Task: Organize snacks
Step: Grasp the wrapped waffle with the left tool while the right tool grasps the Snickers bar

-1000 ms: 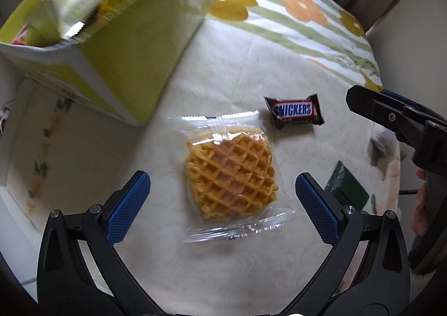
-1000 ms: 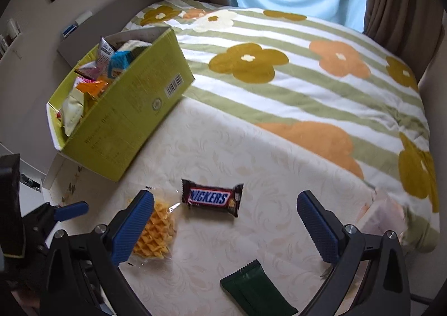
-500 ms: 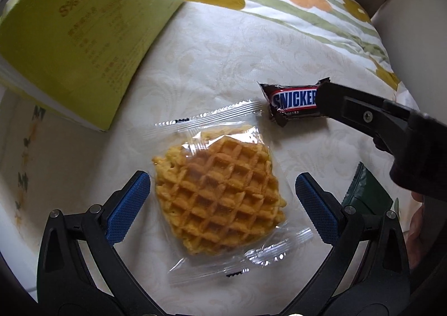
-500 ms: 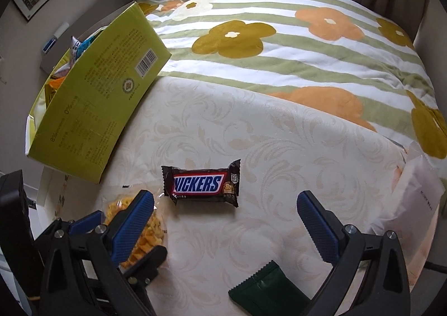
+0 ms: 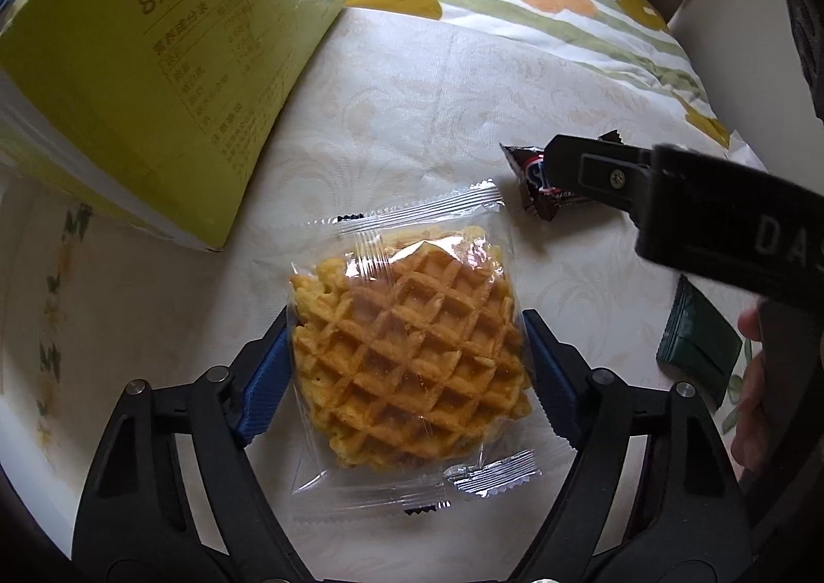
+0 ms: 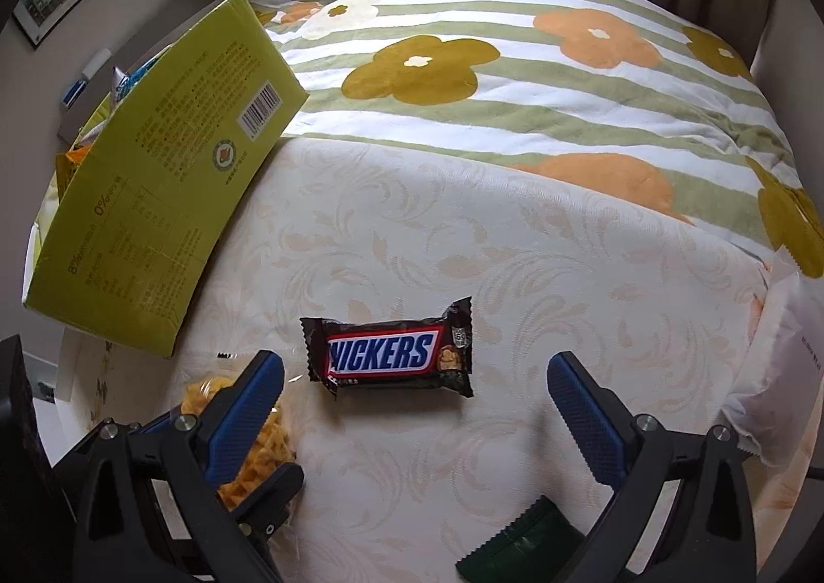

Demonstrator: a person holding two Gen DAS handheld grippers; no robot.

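A waffle in a clear wrapper (image 5: 409, 351) lies on the cream patterned surface (image 5: 412, 109). My left gripper (image 5: 407, 366) has closed its blue pads (image 5: 262, 377) against both sides of the waffle pack. It also shows in the right wrist view (image 6: 257, 439). A Snickers bar (image 6: 391, 351) lies just ahead of my right gripper (image 6: 417, 423), which is open and empty with the bar between and beyond its fingertips. In the left wrist view the bar (image 5: 535, 181) is partly hidden by the right gripper's finger.
A yellow-green cardboard box (image 6: 154, 207) holding several snacks stands at the left. A dark green packet (image 6: 520, 547) lies near the front right. A white bag (image 6: 783, 366) sits at the right edge. A striped flowered blanket (image 6: 515, 83) lies behind.
My left gripper moved forward and closed on the waffle pack. My right gripper moved down and closer to the Snickers bar, still open.
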